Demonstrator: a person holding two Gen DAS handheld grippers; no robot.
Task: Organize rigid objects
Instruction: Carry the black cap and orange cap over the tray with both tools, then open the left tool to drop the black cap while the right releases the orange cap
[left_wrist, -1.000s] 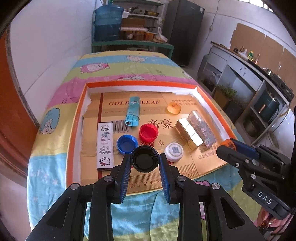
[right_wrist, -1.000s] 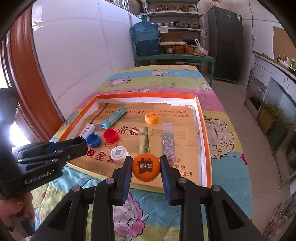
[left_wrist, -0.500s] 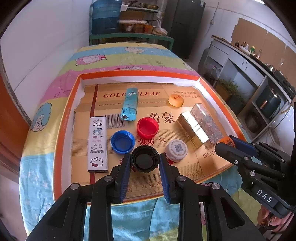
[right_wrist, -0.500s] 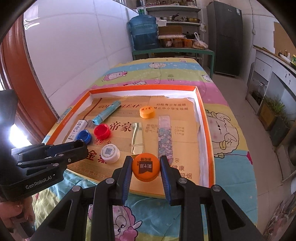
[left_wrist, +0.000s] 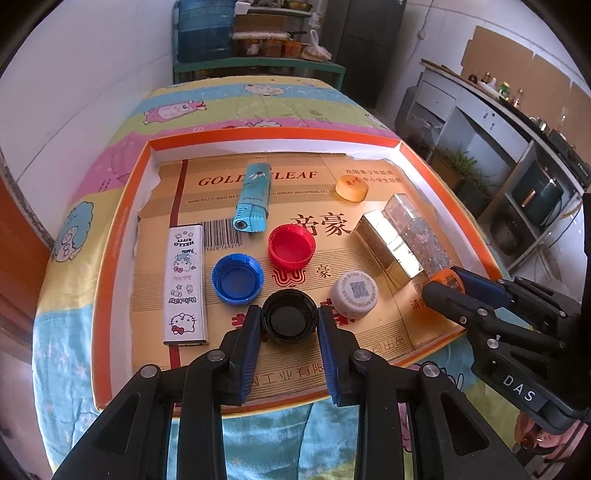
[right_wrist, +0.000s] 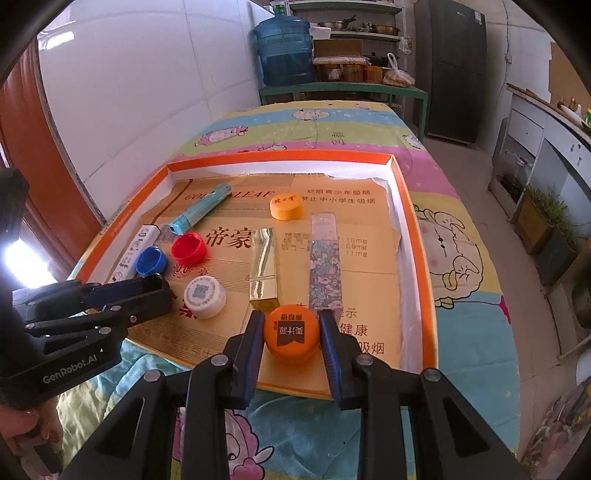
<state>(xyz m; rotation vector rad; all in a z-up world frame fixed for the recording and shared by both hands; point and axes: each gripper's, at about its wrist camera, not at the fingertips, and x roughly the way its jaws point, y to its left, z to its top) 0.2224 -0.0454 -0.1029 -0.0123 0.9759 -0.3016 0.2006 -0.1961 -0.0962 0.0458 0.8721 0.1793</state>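
My left gripper (left_wrist: 290, 325) is shut on a black bottle cap (left_wrist: 290, 320), held open side up just above the near part of the orange-rimmed tray (left_wrist: 122, 229). My right gripper (right_wrist: 291, 334) is shut on an orange bottle cap (right_wrist: 291, 331) with dark print, low over the tray's near right part (right_wrist: 424, 280). In the tray lie a blue cap (left_wrist: 237, 278), a red cap (left_wrist: 291, 246), a white cap (left_wrist: 354, 293), a small orange cap (left_wrist: 352, 187), a teal lighter (left_wrist: 253, 197), a Hello Kitty box (left_wrist: 184, 284), a gold box (left_wrist: 389, 247) and a glitter box (left_wrist: 419, 232).
The tray sits on a table covered with a cartoon-print cloth (right_wrist: 332, 125). The white wall (right_wrist: 129, 81) is at the left. A blue water jug (right_wrist: 282, 51) and shelves stand behind. A counter (left_wrist: 517, 122) runs along the right.
Both grippers moved forward and lower over the tray, each still holding its cap. The objects in the tray have not moved.
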